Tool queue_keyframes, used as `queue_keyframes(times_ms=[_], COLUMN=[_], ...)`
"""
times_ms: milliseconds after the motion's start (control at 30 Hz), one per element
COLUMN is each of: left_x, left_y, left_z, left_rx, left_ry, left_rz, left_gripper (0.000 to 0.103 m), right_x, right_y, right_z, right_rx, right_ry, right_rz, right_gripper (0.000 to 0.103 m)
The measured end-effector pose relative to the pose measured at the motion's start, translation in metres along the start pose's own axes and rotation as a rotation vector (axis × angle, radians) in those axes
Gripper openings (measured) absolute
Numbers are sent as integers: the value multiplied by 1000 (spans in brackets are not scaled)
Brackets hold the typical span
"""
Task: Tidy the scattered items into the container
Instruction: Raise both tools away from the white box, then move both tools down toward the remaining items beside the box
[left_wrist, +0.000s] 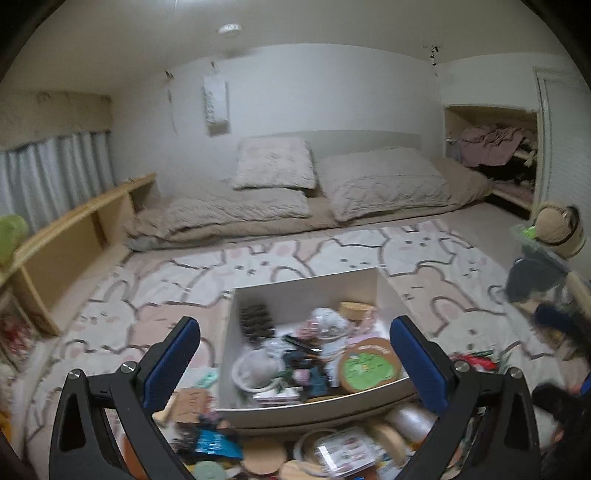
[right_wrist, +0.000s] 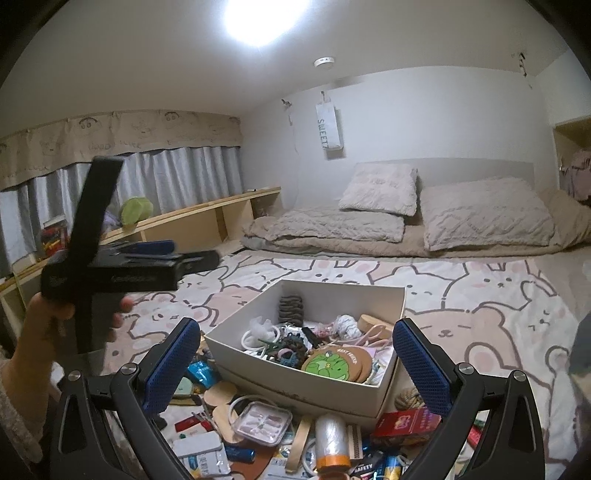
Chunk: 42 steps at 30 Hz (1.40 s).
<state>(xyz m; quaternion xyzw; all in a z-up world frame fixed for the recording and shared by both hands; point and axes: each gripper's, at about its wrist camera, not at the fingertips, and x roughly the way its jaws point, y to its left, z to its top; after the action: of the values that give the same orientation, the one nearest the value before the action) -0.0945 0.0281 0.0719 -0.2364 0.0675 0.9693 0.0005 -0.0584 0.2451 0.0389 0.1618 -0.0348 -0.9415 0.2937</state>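
Observation:
A white box (left_wrist: 295, 291) (right_wrist: 325, 386) sits on the bunny rug, holding several small items, among them round cork coasters with a green print (left_wrist: 369, 367) (right_wrist: 328, 365). My left gripper (left_wrist: 295, 343) is open and empty, above the box. It also shows in the right wrist view (right_wrist: 184, 253), held high in a hand at the left. My right gripper (right_wrist: 297, 345) is open and empty above the near side of the box. Scattered items lie in front of the box: a clear tape roll (right_wrist: 330, 430), a clear lidded case (right_wrist: 262, 422) (left_wrist: 341, 450), a red packet (right_wrist: 406, 424), a blue packet (left_wrist: 214, 445) (right_wrist: 201, 371).
A folded bedding pile with pillows (right_wrist: 406, 214) lies at the far side of the rug. A low wooden shelf (left_wrist: 74, 236) (right_wrist: 207, 218) runs along the left wall under curtains. A basket and dark clothes (left_wrist: 554, 236) sit at the right.

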Motion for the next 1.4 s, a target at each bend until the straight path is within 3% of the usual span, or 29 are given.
queue_keyframes(times_ms=[133,733,1167,1400], left_x=[-16,-61,-88,-87], left_y=[6,50,67,77], left_z=[-9,-47,-50,-53], left_rx=[13,-108,-166,-197], left_ry=[-32,-84,-154,-140], left_rz=[36,79,128,119], left_gripper=[103,103,103,103], right_x=[-2,-40,-61,-64], right_y=[4,5,-6,-5], right_z=[0,-3,-1,-4], right_rx=[-12,-45,8,-1], right_ry=[-1,-58,-103,-100], right_rz=[-23,-109,-117,-137], right_gripper=[103,103,103,103])
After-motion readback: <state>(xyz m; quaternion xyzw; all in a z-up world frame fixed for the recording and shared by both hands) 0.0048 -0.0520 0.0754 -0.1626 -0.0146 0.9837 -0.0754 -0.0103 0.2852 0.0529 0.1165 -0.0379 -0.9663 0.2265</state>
